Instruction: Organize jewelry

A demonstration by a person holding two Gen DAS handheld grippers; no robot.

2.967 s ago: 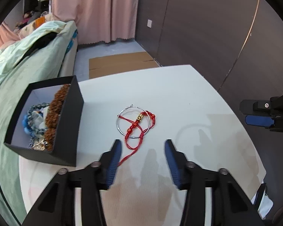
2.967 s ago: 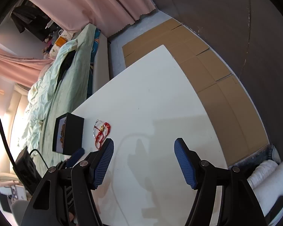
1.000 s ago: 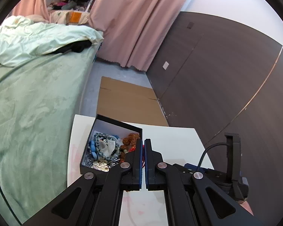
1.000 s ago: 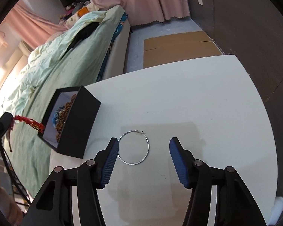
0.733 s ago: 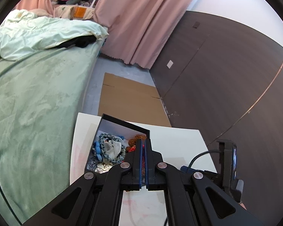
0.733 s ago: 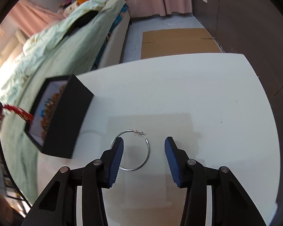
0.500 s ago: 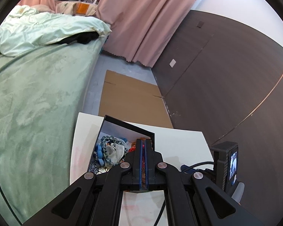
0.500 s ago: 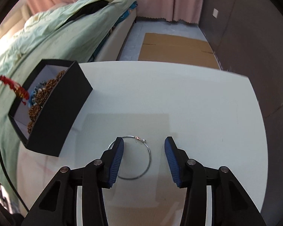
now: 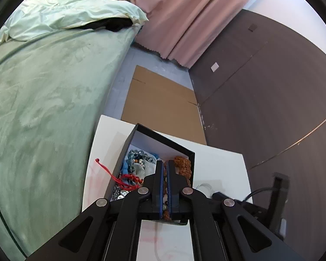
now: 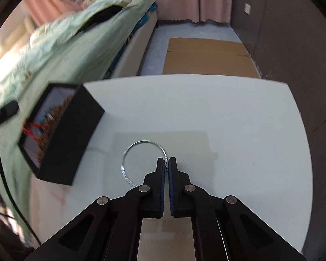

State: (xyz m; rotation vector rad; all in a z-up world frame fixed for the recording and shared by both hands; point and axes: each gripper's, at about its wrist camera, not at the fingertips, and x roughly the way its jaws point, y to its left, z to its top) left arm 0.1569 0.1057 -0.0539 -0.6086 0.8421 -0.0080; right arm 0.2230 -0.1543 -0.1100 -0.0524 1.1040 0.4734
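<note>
A black jewelry box point(image 9: 184, 150) stands on the white table, full of bead bracelets. My left gripper point(image 9: 164, 165) hovers over it with its jaws nearly together and nothing held. The red cord bracelet point(image 9: 128, 177) lies in the box with its tail draped over the left wall. In the right wrist view the box point(image 10: 76, 134) sits at the left with the red cord point(image 10: 32, 128) inside. My right gripper point(image 10: 166, 163) is shut on the clasp of the silver hoop point(image 10: 139, 158), which lies on the table.
A bed with a green blanket point(image 9: 43, 91) runs along the table's left side. Flattened cardboard point(image 10: 206, 54) lies on the floor beyond the table. A dark wall point(image 9: 271, 87) stands to the right. The white table point(image 10: 228, 119) stretches right of the hoop.
The red cord bracelet has dropped from my left gripper into the box. My right gripper has closed on the silver hoop.
</note>
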